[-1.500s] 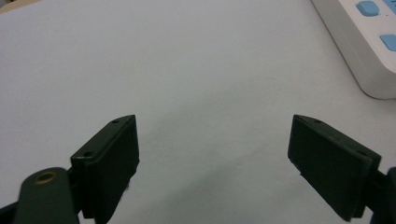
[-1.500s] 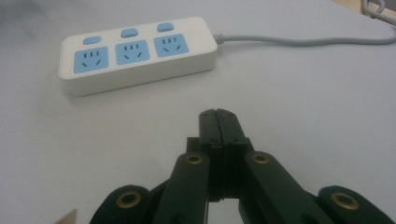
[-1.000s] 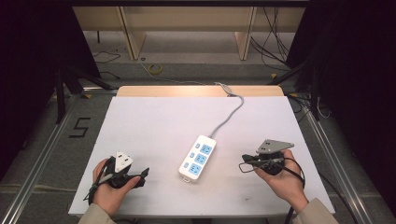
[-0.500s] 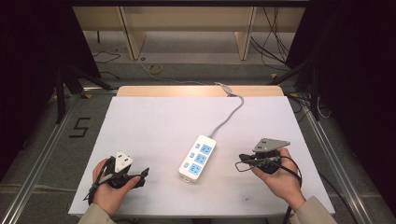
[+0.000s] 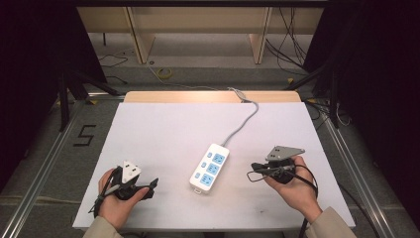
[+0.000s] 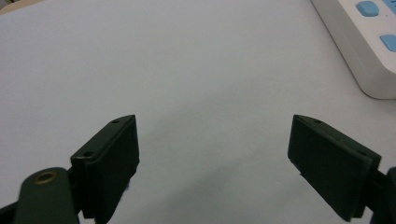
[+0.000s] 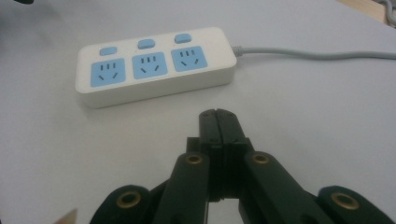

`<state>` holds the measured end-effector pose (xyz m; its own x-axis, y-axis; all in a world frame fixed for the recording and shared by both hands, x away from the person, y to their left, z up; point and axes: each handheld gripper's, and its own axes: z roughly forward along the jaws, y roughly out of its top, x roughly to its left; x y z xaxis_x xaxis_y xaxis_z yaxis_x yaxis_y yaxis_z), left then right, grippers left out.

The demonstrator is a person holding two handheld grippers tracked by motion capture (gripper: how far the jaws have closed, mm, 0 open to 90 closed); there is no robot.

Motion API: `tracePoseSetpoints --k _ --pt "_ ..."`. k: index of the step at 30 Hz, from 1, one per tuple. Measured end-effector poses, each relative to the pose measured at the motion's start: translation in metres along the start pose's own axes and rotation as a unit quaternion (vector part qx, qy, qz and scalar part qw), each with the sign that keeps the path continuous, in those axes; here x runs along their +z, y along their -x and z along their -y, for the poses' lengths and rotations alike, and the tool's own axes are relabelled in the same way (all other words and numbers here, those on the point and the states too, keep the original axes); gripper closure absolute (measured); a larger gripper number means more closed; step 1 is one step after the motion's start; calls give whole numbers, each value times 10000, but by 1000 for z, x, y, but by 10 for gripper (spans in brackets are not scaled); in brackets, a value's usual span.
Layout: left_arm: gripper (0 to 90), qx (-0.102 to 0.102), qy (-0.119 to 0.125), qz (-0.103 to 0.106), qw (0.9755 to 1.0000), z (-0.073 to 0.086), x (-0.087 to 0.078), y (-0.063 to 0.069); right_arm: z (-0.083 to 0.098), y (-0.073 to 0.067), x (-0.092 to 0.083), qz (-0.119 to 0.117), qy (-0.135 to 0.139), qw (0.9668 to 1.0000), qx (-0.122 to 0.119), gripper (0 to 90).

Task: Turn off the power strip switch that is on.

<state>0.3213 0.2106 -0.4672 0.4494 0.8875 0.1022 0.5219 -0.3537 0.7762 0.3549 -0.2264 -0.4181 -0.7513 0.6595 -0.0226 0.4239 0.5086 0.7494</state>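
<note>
A white three-outlet power strip [image 5: 210,168] lies near the middle of the white table [image 5: 163,134], its long axis running from about 7 o'clock to 1 o'clock, with its grey cord [image 5: 242,124] leaving the far end toward the table's back edge. The right gripper [image 5: 255,169] sits at the strip's 3 o'clock, jaws pressed together on nothing and aimed at its long side; it looks the nearer of the two. The left gripper [image 5: 151,186] rests at about 8 o'clock from the strip, jaws spread wide and empty. Bare tabletop surrounds the strip on all sides, though the near edge lies close behind both hands.
</note>
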Motion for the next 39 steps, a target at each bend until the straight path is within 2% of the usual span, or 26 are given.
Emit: tracePoseSetpoints --k 39 --pt "160 -2 8 -13 10000 0 0 0 -16 -12 15 -148 -79 9997 -200 900"
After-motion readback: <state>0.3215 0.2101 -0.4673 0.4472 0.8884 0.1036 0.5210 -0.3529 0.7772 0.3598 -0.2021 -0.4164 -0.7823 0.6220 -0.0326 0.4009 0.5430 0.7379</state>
